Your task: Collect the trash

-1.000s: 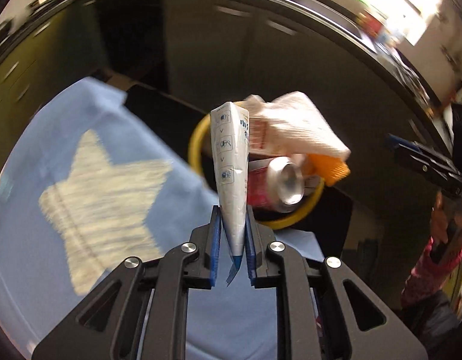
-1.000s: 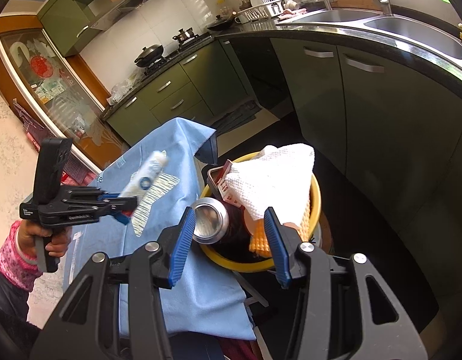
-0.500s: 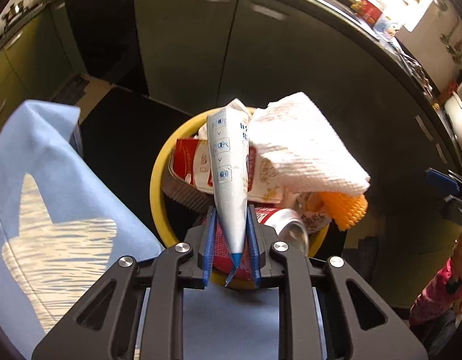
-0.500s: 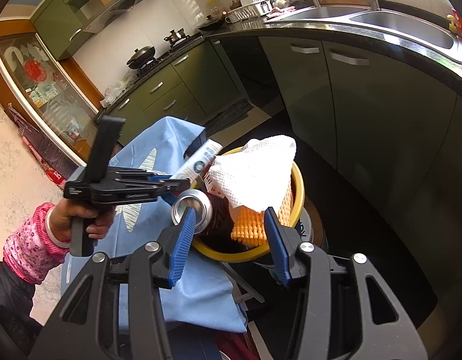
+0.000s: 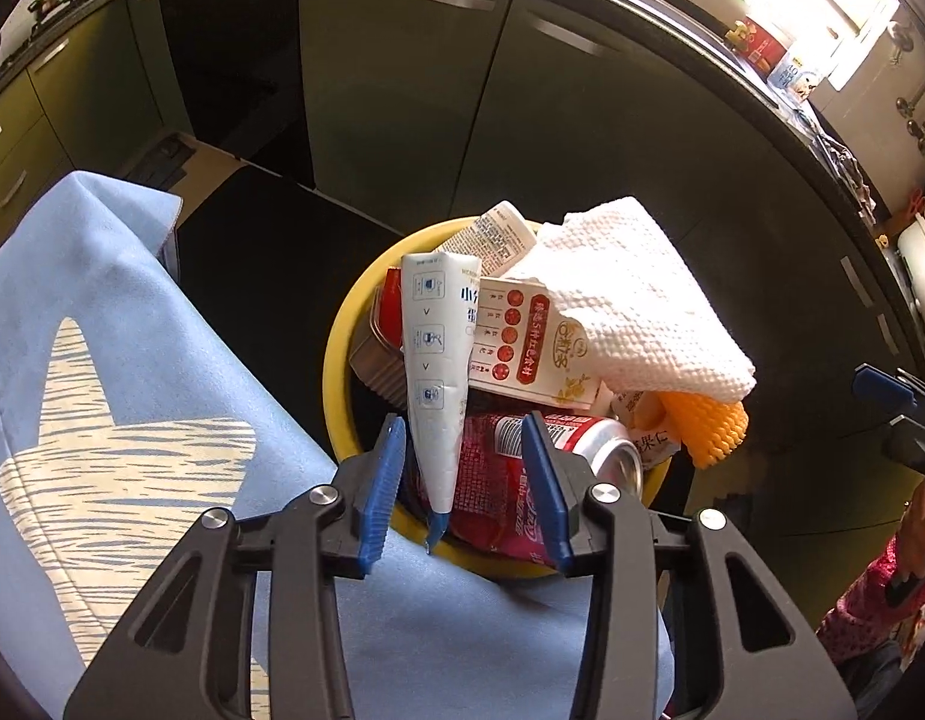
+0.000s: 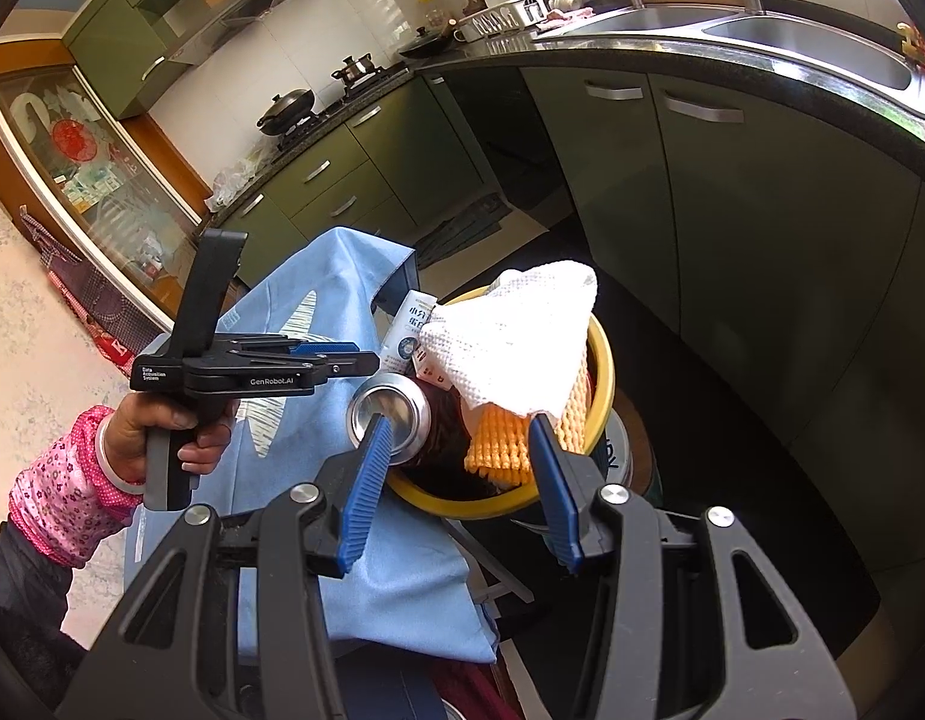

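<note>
A white toothpaste-like tube (image 5: 432, 372) stands tip-down between the fingers of my left gripper (image 5: 462, 420), over the near rim of the yellow bin (image 5: 336, 360). The jaws are opening; the blue pads (image 5: 381, 480) no longer press on the tube. The bin holds a white paper towel (image 5: 630, 306), a red can (image 5: 558, 450), a printed carton (image 5: 522, 348) and orange foam netting (image 5: 708, 426). In the right wrist view my right gripper (image 6: 462, 468) hovers open and empty in front of the bin (image 6: 600, 384), with the left gripper (image 6: 354, 357) at the bin's left beside the tube (image 6: 409, 324).
A blue cloth with a pale star (image 5: 132, 360) covers the surface left of the bin. Green cabinets (image 5: 402, 90) under a dark counter with a sink (image 6: 822, 42) stand behind. A hand in a pink sleeve (image 6: 156, 426) grips the left gripper's handle.
The left gripper carried the tube from above the blue cloth to over the bin and sank. Its jaws have parted and let go of the tube. The right gripper stayed put.
</note>
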{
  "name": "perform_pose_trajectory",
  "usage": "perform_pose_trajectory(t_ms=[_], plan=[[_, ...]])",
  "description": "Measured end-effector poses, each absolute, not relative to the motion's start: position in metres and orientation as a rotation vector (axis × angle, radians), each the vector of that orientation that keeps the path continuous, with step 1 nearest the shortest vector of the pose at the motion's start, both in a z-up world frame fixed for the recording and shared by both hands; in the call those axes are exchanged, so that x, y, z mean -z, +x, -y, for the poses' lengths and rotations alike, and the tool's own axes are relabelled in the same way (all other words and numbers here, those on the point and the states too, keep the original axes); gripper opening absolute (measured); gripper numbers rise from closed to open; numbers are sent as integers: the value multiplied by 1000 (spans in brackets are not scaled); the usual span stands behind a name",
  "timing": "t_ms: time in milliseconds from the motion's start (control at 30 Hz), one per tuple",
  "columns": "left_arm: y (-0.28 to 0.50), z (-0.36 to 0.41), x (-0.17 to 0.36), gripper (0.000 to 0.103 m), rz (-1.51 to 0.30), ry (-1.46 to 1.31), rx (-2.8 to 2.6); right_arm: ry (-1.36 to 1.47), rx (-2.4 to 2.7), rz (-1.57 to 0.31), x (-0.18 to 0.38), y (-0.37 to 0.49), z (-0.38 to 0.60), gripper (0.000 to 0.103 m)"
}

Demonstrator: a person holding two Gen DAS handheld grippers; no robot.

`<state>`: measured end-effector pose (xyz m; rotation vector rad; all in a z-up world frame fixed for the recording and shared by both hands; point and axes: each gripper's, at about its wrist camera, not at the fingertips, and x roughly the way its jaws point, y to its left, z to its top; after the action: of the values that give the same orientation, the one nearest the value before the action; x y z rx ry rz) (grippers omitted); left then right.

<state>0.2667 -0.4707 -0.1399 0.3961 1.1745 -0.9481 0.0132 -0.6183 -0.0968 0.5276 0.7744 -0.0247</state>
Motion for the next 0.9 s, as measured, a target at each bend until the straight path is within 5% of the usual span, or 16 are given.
perform_pose_trajectory(t_ms=[167, 300, 367, 633, 900], plan=[[252, 451, 112, 60, -1045, 384, 932, 517, 14, -774, 97, 13, 614, 46], [223, 419, 75, 92, -808, 377, 817, 506, -1, -774, 96, 12, 605, 46], [202, 394, 56, 98, -672, 371, 710, 492, -17, -775, 95, 11, 595, 52], [143, 264, 24, 98, -545, 248, 341, 373, -69, -726, 80, 4, 534, 91], [91, 144, 22, 98, -538, 167, 126, 210, -45, -631, 56, -18, 468, 96]])
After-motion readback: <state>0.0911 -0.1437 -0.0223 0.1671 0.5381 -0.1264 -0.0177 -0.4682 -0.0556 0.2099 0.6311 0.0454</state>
